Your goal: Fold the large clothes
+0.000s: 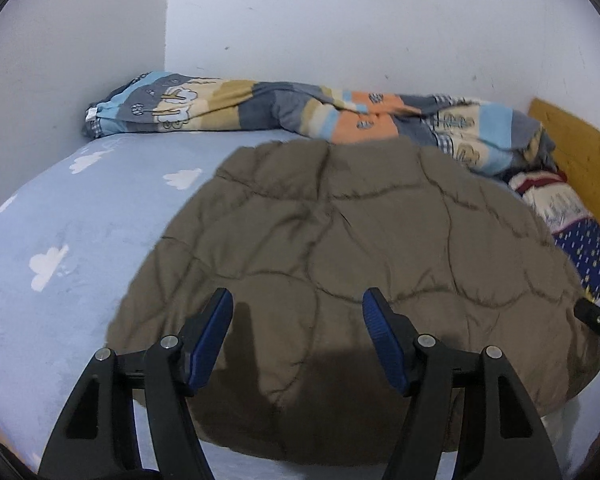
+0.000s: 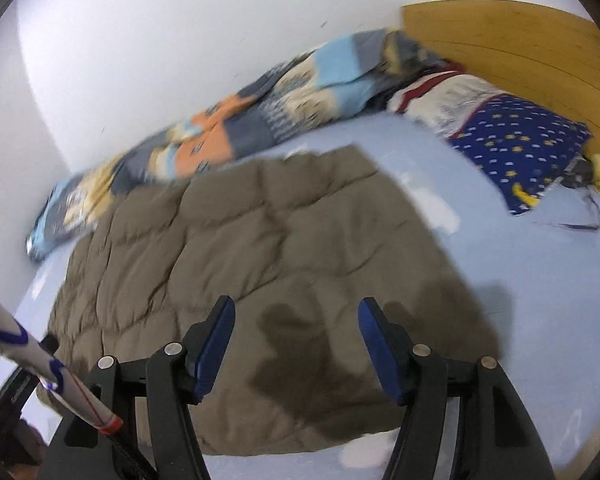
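Now the brown quilted jacket lies folded flat on the light blue bed sheet, near the patterned blanket. Left gripper and right gripper both hang released above it, grasping nothing.

no legible txt, no labels, no nos.
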`<state>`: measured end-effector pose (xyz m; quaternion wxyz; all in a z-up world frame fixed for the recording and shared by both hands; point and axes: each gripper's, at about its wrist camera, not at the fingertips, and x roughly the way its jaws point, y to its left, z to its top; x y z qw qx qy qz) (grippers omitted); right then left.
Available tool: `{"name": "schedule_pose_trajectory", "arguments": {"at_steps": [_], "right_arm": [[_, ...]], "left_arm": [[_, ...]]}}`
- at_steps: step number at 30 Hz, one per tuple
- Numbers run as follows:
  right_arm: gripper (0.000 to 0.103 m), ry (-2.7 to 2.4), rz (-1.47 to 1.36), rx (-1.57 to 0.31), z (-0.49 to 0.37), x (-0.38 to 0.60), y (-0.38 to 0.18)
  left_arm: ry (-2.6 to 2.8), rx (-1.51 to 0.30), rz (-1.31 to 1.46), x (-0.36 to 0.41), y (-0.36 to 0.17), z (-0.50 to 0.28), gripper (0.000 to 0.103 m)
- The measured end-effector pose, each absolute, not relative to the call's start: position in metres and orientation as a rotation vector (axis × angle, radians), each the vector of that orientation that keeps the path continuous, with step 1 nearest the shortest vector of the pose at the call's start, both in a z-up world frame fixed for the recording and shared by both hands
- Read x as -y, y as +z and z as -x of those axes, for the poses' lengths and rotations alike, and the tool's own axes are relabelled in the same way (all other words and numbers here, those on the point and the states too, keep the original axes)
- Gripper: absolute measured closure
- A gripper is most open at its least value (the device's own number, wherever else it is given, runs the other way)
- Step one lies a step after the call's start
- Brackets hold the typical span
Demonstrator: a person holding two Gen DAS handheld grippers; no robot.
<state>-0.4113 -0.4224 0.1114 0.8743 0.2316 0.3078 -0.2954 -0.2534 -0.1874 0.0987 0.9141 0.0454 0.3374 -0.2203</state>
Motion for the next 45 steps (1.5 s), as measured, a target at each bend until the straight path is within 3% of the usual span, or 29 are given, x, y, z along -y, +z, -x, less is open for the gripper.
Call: {"name": "schedule_pose_trajectory", "arguments": {"at_steps": [7, 32, 40, 45], "right_arm": [[0.034, -0.588, -0.49, -0.734, 0.398, 0.422, 0.087], [0.027, -0.606, -0.473, -0.791, 0.387, 0.413, 0.077], [0.027, -0.623, -0.328, -0.69, 0.408, 0.381, 0.116], [0.022, -0.62, -0.31, -0.602, 0.447, 0.338, 0.156]], "left_arm": [[-0.443, -0.702, -0.128, 0.198, 0.083, 0.252, 0.036], [-0.422, -0.701, -0.142, 0.201, 0.081, 0.251, 0.033], [-0.478, -0.614, -0.155, 0.19, 0.119, 0.287, 0.033], [-0.485, -0.557, -0.125, 0.157, 0.165, 0.328, 0.023]]}}
